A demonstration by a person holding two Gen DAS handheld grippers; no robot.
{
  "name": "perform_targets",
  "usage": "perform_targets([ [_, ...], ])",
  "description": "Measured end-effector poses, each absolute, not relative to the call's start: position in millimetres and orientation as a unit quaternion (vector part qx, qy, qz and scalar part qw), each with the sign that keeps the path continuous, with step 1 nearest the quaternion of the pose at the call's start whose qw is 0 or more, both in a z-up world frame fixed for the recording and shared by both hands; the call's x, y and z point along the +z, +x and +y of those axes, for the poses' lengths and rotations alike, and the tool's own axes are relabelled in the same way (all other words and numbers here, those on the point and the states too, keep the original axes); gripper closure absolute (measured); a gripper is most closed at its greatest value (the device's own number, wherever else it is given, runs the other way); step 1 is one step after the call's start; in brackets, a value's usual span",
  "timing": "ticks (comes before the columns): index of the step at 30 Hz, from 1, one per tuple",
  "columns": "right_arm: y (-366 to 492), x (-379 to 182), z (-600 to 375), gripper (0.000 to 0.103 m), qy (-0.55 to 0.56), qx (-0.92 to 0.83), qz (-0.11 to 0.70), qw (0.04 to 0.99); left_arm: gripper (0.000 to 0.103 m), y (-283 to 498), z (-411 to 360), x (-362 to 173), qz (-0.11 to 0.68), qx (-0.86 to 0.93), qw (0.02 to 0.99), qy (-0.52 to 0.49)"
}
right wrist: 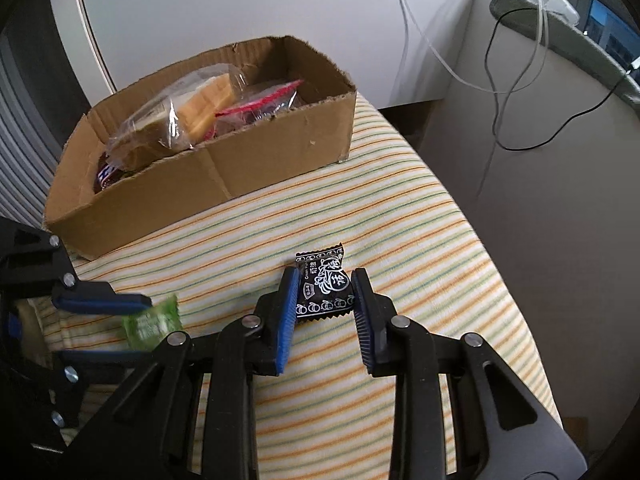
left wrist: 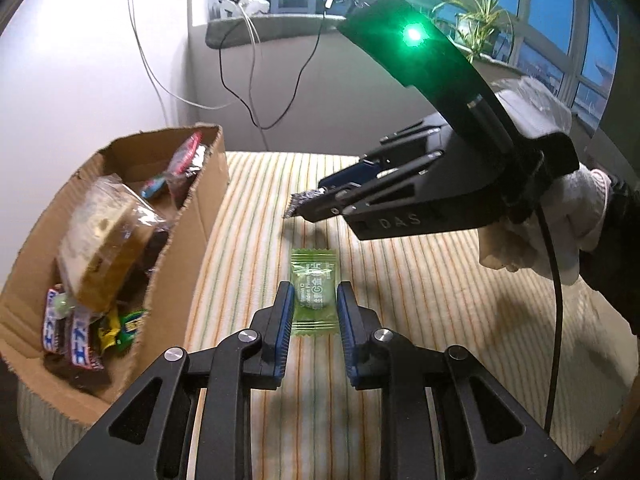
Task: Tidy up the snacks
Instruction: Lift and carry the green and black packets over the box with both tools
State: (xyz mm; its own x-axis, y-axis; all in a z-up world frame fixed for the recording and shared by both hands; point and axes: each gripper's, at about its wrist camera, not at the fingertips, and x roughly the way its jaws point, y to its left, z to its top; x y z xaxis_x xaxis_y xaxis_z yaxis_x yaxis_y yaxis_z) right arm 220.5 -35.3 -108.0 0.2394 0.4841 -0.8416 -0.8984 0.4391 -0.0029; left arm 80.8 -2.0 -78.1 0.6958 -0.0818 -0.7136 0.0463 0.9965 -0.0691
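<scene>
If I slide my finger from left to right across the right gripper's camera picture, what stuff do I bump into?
Left gripper → green candy between its fingers → black candy between the right gripper's fingers → dangling black cable. The cardboard snack box sits behind, spanning too wide to rank.

A striped cream cloth with orange and green lines (right wrist: pixel 400 208) covers the tabletop before a plain white wall (left wrist: pixel 92 60). Black and white cables (left wrist: pixel 248 80) hang from a grey ledge (left wrist: pixel 272 26); potted green plants (left wrist: pixel 484 20) line tall windows (left wrist: pixel 548 12) showing blue sky.
</scene>
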Motion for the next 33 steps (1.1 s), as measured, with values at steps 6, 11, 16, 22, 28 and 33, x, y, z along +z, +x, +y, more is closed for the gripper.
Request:
perform_targets([
  [6, 205, -93, -42, 0.076, -0.263, 0.451, 0.395, 0.756, 0.082, 66, 7, -69, 0.372, -0.031, 0.927, -0.028],
  [11, 197, -75, -44, 0.076, -0.259, 0.447, 0.384, 0.765, 0.082, 51, 16, -59, 0.358, -0.025, 0.933, -0.035],
  [16, 189, -64, -37, 0.076, -0.256, 0.449, 0.374, 0.770, 0.082, 45, 30, -53, 0.348, -0.016, 0.936, -0.041],
  [22, 181, -51, -20, 0.076, -0.250, 0.458, 0.362, 0.773, 0.082, 37, 51, -47, 0.338, 0.000, 0.940, -0.052],
  [28, 173, -43, 3, 0.076, -0.246, 0.471, 0.350, 0.772, 0.082, 34, 74, -42, 0.326, 0.018, 0.943, -0.065],
  [33, 173, -42, 21, 0.076, -0.239, 0.468, 0.347, 0.777, 0.082, 32, 93, -40, 0.320, 0.033, 0.944, -0.073],
])
